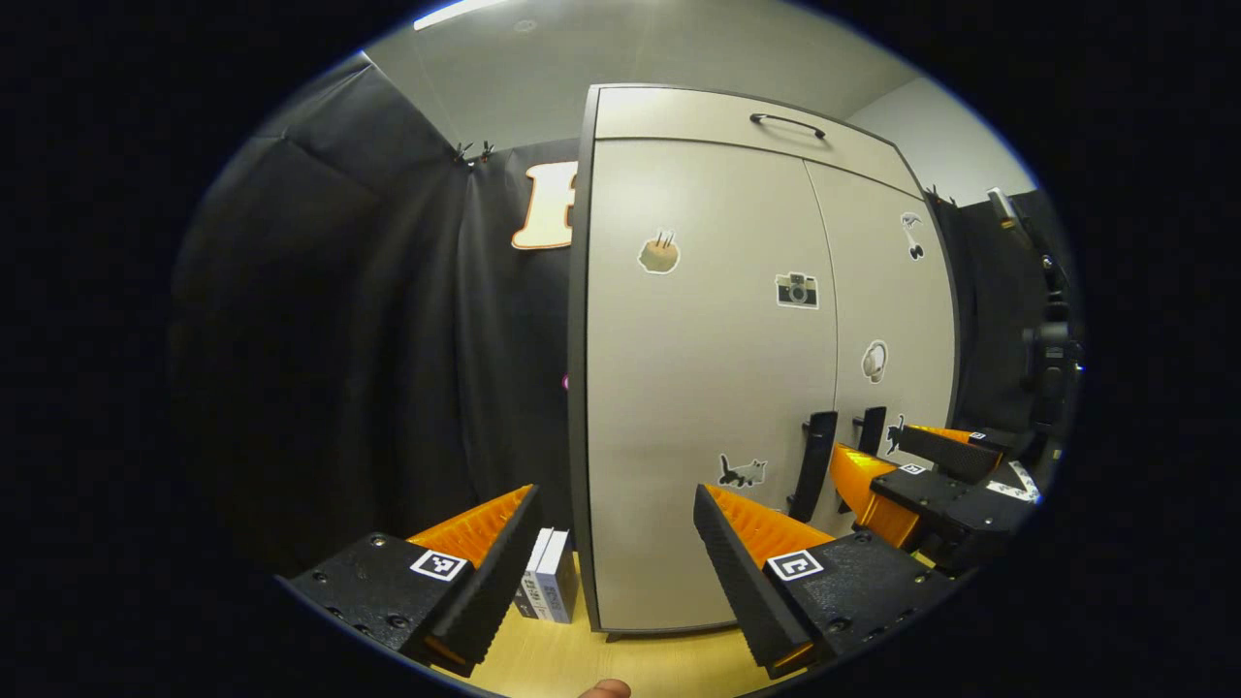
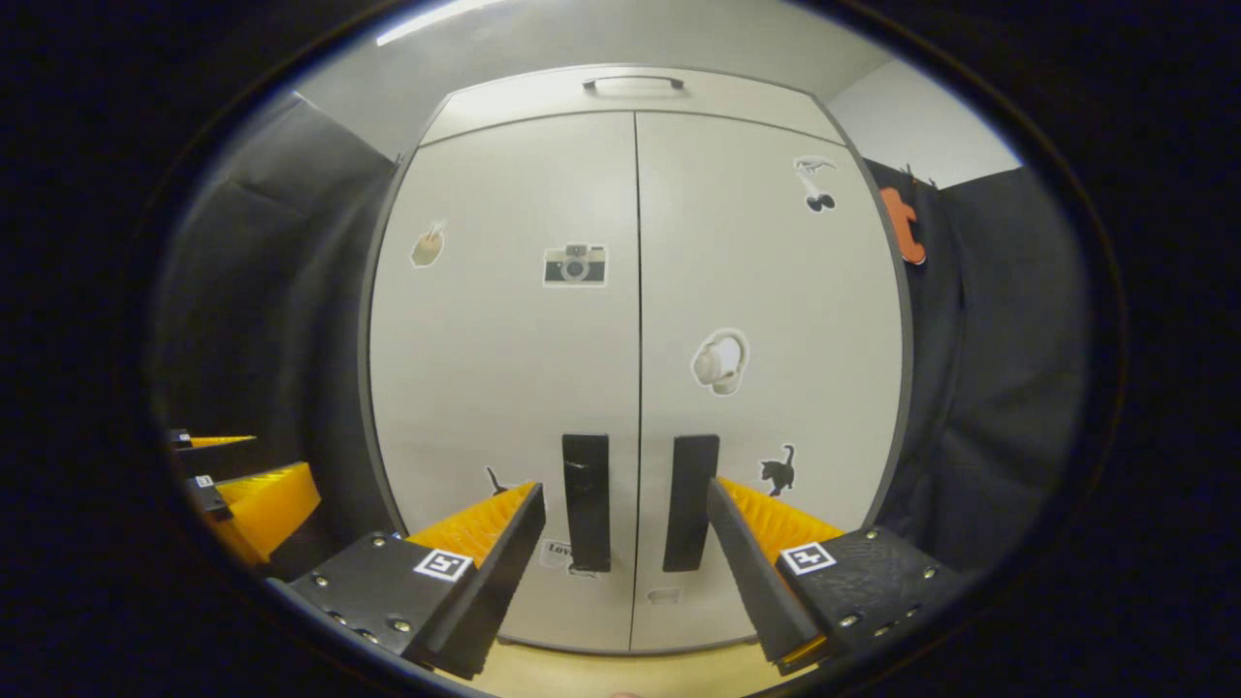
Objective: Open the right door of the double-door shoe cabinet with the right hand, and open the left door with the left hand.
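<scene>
The beige double-door shoe cabinet (image 2: 635, 320) stands straight ahead in the right gripper view, both doors closed. Its left door (image 2: 504, 388) and right door (image 2: 766, 291) each carry a black vertical handle, the left handle (image 2: 587, 502) and the right handle (image 2: 690, 502), on either side of the centre seam. My right gripper (image 2: 625, 548) is open, a short way in front of the two handles, touching neither. In the left gripper view the cabinet (image 1: 717, 368) is seen at an angle. My left gripper (image 1: 616, 562) is open, off the cabinet's left corner. The right gripper (image 1: 921, 475) shows near the handles (image 1: 812, 463).
Black cloth walls flank the cabinet on both sides. Two small boxes (image 1: 548, 586) stand on the wooden surface (image 1: 620, 664) beside the cabinet's left foot. A top flap with a black handle (image 2: 633, 84) sits above the doors. A dark stand (image 1: 1052, 349) rises at the far right.
</scene>
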Demonstrator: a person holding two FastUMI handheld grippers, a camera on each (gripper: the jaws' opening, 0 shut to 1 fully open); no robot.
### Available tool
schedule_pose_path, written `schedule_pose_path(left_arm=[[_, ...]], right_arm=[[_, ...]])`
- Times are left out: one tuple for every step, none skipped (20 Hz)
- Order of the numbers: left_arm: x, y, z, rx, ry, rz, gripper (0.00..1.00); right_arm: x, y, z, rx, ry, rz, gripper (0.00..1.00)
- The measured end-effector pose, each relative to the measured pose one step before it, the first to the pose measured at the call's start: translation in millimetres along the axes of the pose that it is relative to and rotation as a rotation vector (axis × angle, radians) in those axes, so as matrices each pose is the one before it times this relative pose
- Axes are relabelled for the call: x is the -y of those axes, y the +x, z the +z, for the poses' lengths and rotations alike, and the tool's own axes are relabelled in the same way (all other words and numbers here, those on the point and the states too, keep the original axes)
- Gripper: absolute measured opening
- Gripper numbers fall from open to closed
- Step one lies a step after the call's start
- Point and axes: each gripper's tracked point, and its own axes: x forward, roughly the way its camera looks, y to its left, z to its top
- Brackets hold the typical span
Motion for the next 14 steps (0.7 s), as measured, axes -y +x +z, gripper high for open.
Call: schedule_pose_path(left_arm=[[-4.13,-0.89,-0.83,-0.00247,0.00025,0.0092,0.96],[-4.25,-1.13,0.46,-0.00187,0.0008,0.0092,0.96],[-4.2,-1.74,-1.11,-0.0016,0.00206,0.00813,0.97],[-4.42,-1.03,-0.73,-0.00204,0.00207,0.01011,0.96],[-4.56,-1.32,-0.28,-0.00147,0.00056,0.01015,0.96],[-3.76,-0.63,-0.8,-0.00336,-0.00058,0.00916,0.96],[-2.66,-0.56,-0.75,-0.00249,-0.00125,0.00841,0.96],[-3.06,0.26,-0.2,-0.0015,-0.00178,0.00877,0.97],[-1.79,0.05,-0.42,-0.00167,-0.00196,0.00754,0.96],[-1.31,-0.53,-1.02,-0.00256,-0.003,0.00592,0.97],[-0.71,-0.42,-0.83,-0.00234,-0.00367,0.0038,0.97],[-0.08,0.12,-1.39,-0.0022,-0.00463,0.00319,0.97],[-0.05,-0.8,-1.18,-0.00398,-0.00357,0.00257,0.97],[-0.26,-0.76,-1.62,-0.00358,-0.00176,0.00337,0.96]], right_arm=[[-1.36,4.62,-3.15,-0.00792,-0.00064,0.00362,0.96],[1.24,3.5,-1.04,-0.00239,-0.0016,-0.00636,0.96],[5.17,3.35,0.24,0.00522,-0.00169,-0.01776,1.0],[5.61,2.99,0.43,0.00563,-0.00229,-0.0172,1.0],[7.0,2.19,0.96,0.00406,-0.00144,-0.01789,0.96],[8.23,2.3,2.09,0.00615,0.00287,-0.01928,0.96],[8.27,3.09,2.46,0.00588,0.00577,-0.01851,1.0],[8.04,3.42,1.19,0.00183,0.00516,-0.01454,0.96],[6.04,3.96,0.72,-0.00294,0.0054,-0.01009,1.0],[4.64,3.36,-0.23,-0.00568,0.00504,-0.00552,0.96],[2.55,2.91,-1.38,-0.00826,0.00173,-0.0028,1.0],[1.2,3.16,-1.66,-0.00624,-0.00276,0.00117,1.0],[-0.01,1.87,-2.24,-0.00461,-0.00741,0.00137,1.0],[-0.62,1.94,-2.29,-0.00422,-0.00876,0.0019,1.0]])
